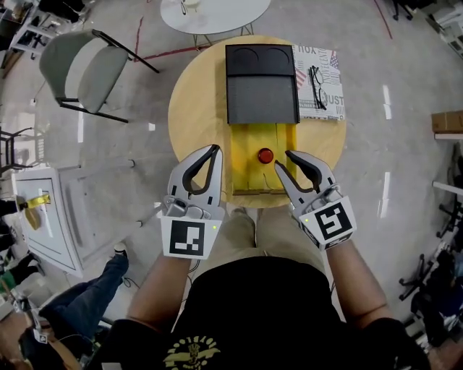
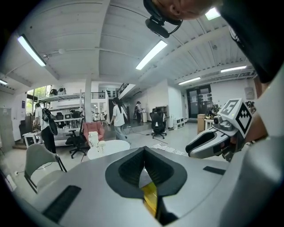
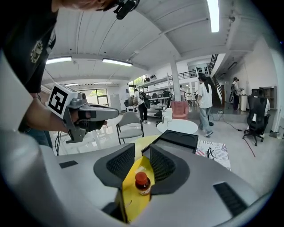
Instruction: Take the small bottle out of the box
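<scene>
A small bottle with a red cap [image 1: 265,155] stands upright inside the open yellow box [image 1: 247,144] on the round wooden table [image 1: 189,108]. My right gripper [image 1: 283,160] hovers at the box's right near corner. It is open, its tips just right of the cap, and nothing is held. In the right gripper view the bottle [image 3: 142,183] shows below the gap of the right gripper [image 3: 142,153], apart from both pads. My left gripper [image 1: 215,149] is shut and empty at the box's left edge.
The box's black lid [image 1: 262,83] lies slid back toward the far side. A magazine with glasses [image 1: 319,83] lies at the table's far right. A grey chair [image 1: 83,69] stands to the left, and a white round table [image 1: 213,13] stands beyond. A person's legs [image 1: 94,293] show at lower left.
</scene>
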Available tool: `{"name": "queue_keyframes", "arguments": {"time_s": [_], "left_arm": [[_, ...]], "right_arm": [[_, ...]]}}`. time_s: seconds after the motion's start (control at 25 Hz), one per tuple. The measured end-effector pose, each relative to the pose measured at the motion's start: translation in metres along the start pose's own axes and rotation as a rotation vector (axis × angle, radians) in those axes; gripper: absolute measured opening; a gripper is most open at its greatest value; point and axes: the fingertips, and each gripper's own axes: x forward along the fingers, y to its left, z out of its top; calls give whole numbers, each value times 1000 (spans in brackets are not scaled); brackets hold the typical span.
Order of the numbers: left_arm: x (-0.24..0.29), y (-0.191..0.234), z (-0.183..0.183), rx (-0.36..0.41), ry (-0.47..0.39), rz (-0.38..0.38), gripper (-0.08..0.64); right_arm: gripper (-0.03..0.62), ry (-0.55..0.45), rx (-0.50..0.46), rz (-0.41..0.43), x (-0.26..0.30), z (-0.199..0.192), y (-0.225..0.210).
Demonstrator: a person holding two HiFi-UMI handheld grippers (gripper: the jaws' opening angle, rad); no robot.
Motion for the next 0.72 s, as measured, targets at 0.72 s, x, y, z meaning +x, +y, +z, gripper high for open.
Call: {"name": "queue_keyframes", "arguments": {"time_s": [0.72], "left_arm": [[17,5,-47,-49,47,47,15]], "right_arm": [[169,85,-57,104,58,-59,-1]]}}
